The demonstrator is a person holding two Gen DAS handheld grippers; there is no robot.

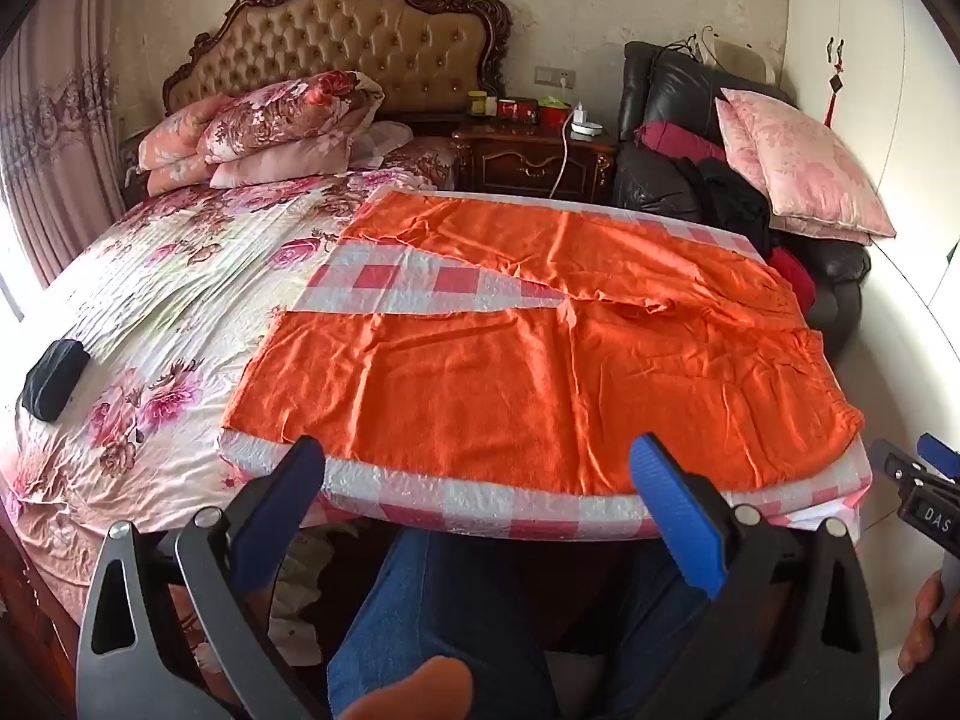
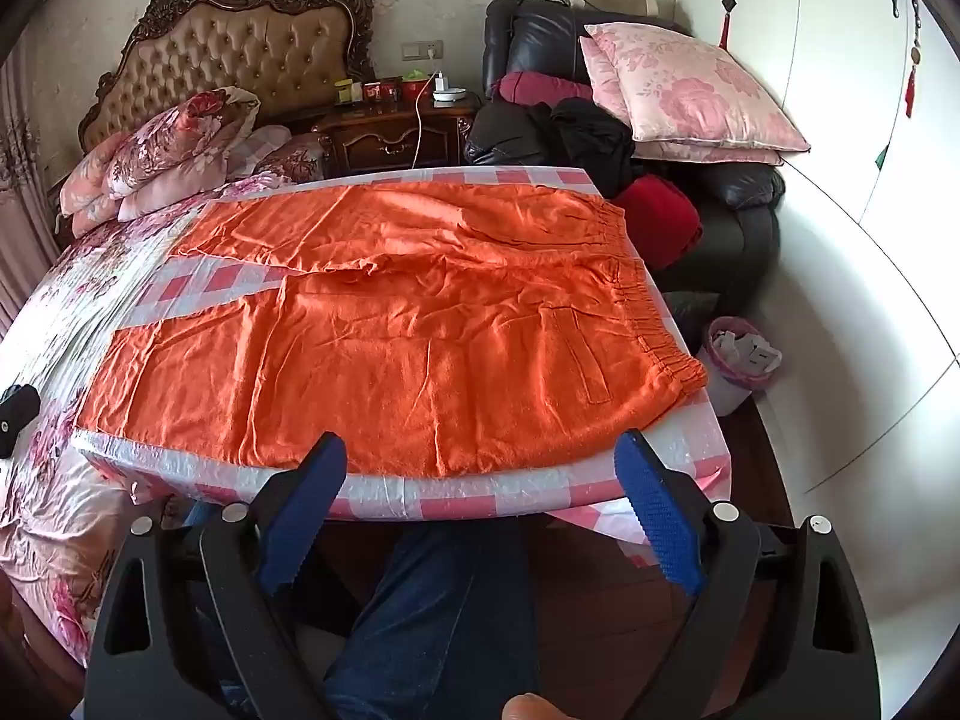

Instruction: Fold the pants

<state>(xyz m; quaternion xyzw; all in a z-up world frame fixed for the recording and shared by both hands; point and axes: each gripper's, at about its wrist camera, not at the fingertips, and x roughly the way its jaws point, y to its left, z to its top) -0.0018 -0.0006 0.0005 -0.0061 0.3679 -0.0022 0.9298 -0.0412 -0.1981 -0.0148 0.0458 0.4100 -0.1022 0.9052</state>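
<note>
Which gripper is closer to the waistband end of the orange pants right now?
Right. The right gripper hovers open at the near table edge toward the waistband; the left gripper hovers open further toward the leg ends.

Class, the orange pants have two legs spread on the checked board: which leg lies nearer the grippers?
The front leg, along the board's near edge by both grippers; the other leg lies behind it, toward the headboard.
</note>
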